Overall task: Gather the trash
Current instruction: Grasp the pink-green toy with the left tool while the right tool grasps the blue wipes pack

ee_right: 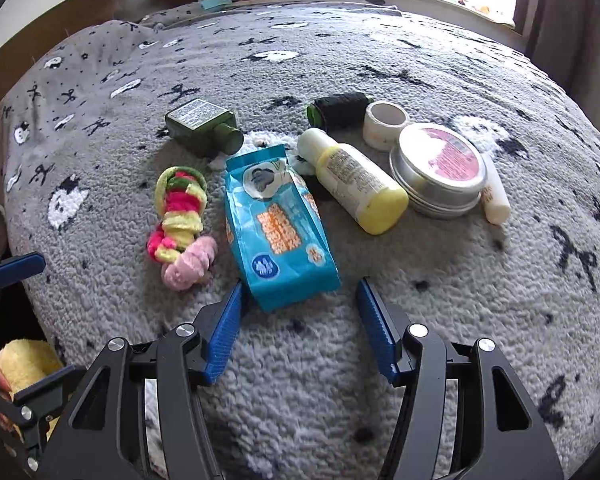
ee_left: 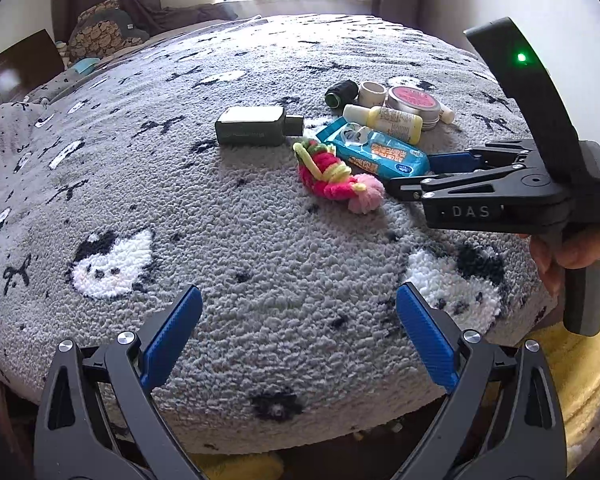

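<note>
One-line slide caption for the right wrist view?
Open right gripper nears a blue wipes packet among toiletries on a grey patterned blanket.

Bare blanket point(ee_right: 300, 380) lies before the wipes packet point(ee_right: 278, 224).

Left wrist: farther back, facing across the grey patterned fleece blanket point(ee_left: 260, 240).
Right wrist: close above the blue wipes packet point(ee_right: 278, 224).
Shared: that packet point(ee_left: 374, 152).
</note>
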`<control>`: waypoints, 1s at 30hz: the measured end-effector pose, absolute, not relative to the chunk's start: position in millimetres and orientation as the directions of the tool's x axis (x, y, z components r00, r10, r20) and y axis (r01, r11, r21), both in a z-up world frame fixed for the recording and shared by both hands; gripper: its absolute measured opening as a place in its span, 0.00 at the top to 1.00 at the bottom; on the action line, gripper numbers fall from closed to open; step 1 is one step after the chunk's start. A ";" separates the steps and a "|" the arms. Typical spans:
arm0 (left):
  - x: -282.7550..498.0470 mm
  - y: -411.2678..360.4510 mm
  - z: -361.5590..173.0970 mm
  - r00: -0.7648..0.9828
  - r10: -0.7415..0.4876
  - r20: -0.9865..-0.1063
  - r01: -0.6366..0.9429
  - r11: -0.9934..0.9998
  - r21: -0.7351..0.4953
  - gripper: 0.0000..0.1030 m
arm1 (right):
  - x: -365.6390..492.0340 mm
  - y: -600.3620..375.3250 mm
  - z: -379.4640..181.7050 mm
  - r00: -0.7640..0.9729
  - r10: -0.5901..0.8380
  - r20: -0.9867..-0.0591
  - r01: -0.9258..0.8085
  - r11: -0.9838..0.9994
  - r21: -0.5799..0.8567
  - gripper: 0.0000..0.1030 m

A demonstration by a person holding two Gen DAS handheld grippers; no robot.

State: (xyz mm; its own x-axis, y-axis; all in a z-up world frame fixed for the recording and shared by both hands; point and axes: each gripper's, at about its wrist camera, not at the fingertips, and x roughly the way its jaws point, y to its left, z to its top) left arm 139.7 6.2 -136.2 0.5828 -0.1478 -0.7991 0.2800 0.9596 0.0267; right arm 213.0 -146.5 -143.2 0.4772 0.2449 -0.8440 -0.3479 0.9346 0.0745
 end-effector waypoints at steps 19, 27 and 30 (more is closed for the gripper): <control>178.8 -8.5 -140.5 0.561 -0.185 -0.807 0.312 0.950 -0.001 0.10 | 278.4 -112.8 -144.4 0.429 0.287 -0.856 -0.362 0.923 0.128 0.38; 194.4 -19.4 -143.6 0.553 -0.201 -0.808 0.318 0.948 -0.019 0.10 | 281.0 -130.1 -131.1 0.472 0.303 -0.827 -0.356 0.925 0.136 0.69; 206.0 -22.3 -146.2 0.551 -0.204 -0.809 0.309 0.950 -0.029 0.11 | 277.3 -145.3 -117.1 0.509 0.320 -0.799 -0.345 0.926 0.151 0.71</control>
State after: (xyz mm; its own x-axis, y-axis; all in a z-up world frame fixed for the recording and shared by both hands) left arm 206.0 -22.3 -146.2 0.5513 -0.2040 -0.8090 0.3095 0.9505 -0.0287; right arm 277.3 -145.3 -117.1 0.5087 0.3199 -0.7993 -0.3447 0.9264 0.1514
